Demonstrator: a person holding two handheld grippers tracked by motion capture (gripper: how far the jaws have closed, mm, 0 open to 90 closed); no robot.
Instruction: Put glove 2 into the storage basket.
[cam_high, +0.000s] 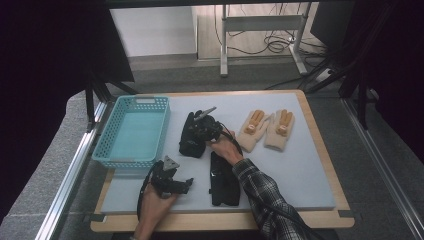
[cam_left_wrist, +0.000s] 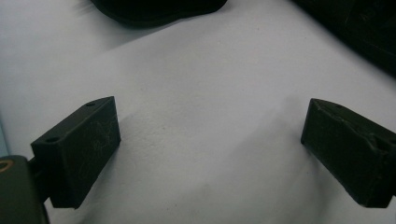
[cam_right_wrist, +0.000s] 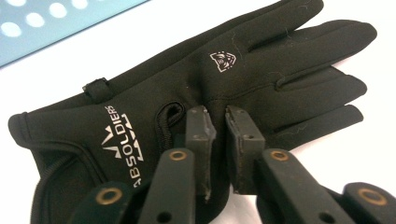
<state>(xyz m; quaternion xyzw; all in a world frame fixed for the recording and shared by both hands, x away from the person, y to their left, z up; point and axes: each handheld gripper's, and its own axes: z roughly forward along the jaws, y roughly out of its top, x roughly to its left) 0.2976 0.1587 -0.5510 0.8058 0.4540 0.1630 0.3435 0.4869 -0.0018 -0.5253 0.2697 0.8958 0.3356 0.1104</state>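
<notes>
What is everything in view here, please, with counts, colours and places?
basket: one, light blue, far-left part of the mat.
black gloves: two; one mid-mat beside the basket, under the right gripper; one nearer the person, below the right hand.
tan gloves: two, beige with orange fingers, side by side at far right.
mat: one, pale grey, over the wooden table.
frame: one, grey metal, on the floor beyond the table.
left gripper: one, black, near left, jaws wide open over bare mat.
right gripper: one, black, jaws nearly together on the first black glove; whether fabric is pinched is unclear.
sleeve: one, plaid, right arm.
</notes>
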